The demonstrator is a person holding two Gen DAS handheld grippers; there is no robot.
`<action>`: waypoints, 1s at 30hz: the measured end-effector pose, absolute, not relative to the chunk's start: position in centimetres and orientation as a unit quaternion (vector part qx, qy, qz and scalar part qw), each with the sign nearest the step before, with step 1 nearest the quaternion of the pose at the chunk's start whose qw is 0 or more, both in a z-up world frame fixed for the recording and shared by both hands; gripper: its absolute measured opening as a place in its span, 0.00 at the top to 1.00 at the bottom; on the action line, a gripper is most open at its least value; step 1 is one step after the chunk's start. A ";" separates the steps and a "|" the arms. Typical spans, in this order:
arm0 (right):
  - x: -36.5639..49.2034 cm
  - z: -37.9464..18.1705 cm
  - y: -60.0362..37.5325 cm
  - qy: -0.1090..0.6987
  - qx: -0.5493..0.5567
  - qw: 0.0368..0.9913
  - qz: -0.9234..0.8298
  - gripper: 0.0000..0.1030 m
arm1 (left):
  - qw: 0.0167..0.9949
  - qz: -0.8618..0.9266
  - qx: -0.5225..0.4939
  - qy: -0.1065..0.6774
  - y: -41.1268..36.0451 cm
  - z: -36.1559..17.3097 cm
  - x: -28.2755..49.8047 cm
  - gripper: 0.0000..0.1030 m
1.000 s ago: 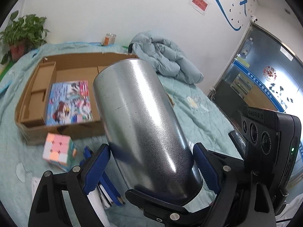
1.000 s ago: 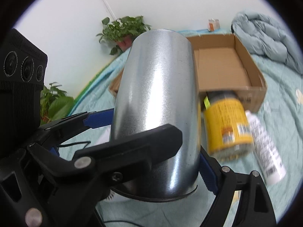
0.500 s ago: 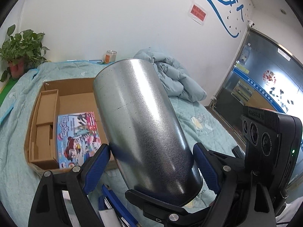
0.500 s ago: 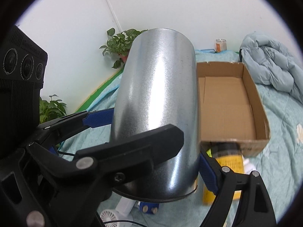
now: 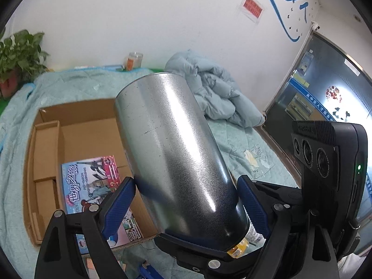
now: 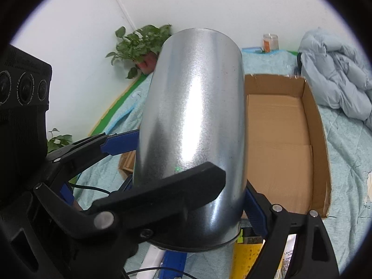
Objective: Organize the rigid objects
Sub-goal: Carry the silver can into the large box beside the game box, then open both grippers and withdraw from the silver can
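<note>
A large silver metal cylinder [image 5: 176, 153] fills the middle of both views; it also shows in the right wrist view [image 6: 195, 125]. Both grippers clamp its near end. My left gripper [image 5: 186, 200] is shut on it, blue pads on either side. My right gripper [image 6: 190, 181] is shut on it too. The cylinder is held above the open cardboard box [image 5: 46, 153], which holds a colourful picture box [image 5: 93, 181]. The cardboard box also shows in the right wrist view [image 6: 279, 139].
The box lies on a teal quilted bed cover [image 5: 244, 144]. A pale blue duvet [image 5: 216, 93] is heaped at the back right. A yellow can [image 6: 246, 255], a white bottle and blue items lie below the cylinder. Potted plants [image 6: 141, 44] stand by the wall.
Both grippers have lifted the cylinder and carried it forward over the cardboard box. The cube toy and the yellow can have dropped toward the bottom of the views.
</note>
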State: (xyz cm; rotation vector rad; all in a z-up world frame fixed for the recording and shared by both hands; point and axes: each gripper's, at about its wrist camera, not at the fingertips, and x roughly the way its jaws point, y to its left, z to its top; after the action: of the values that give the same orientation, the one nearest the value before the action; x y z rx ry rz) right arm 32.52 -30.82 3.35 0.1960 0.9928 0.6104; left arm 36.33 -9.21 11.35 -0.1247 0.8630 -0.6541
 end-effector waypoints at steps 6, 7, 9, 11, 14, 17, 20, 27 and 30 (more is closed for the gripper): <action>34.7 -1.5 -30.4 0.523 0.101 0.799 0.279 0.17 | 0.826 -0.308 -0.078 0.466 -9.5 5.1 39.9 0.15; 35.0 -2.4 -30.2 0.532 0.102 0.793 0.278 0.17 | 0.821 -0.308 -0.081 0.475 -9.5 4.1 40.4 0.15; 35.6 -3.9 -29.9 0.545 0.105 0.785 0.274 0.17 | 0.811 -0.308 -0.088 0.489 -9.5 2.2 41.3 0.15; 35.9 -5.3 -29.7 0.556 0.108 0.779 0.268 0.17 | 0.800 -0.310 -0.094 0.505 -9.5 0.5 42.3 0.15; 36.5 -7.1 -29.4 0.582 0.113 0.763 0.257 0.16 | 0.786 -0.314 -0.110 0.522 -9.4 -1.7 43.2 0.16; 36.8 -7.7 -29.2 0.598 0.109 0.753 0.254 0.15 | 0.778 -0.326 -0.124 0.522 -9.1 -2.8 43.6 0.16; 36.5 -7.4 -29.3 0.602 0.103 0.747 0.261 0.15 | 0.780 -0.329 -0.122 0.519 -9.0 -2.8 43.4 0.16; 35.3 -5.7 -31.9 0.590 0.113 0.744 0.294 0.16 | 0.769 -0.318 -0.125 0.540 -8.0 -4.2 43.1 0.23; 35.6 -6.3 -32.7 0.594 0.138 0.736 0.295 0.26 | 0.769 -0.314 -0.127 0.542 -8.0 -4.3 42.7 0.24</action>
State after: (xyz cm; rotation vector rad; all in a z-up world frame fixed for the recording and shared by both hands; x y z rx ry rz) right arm 35.59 -32.70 -6.30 0.3038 1.3045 0.6486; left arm 42.74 -7.96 -4.28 -0.2760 1.1751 -0.6807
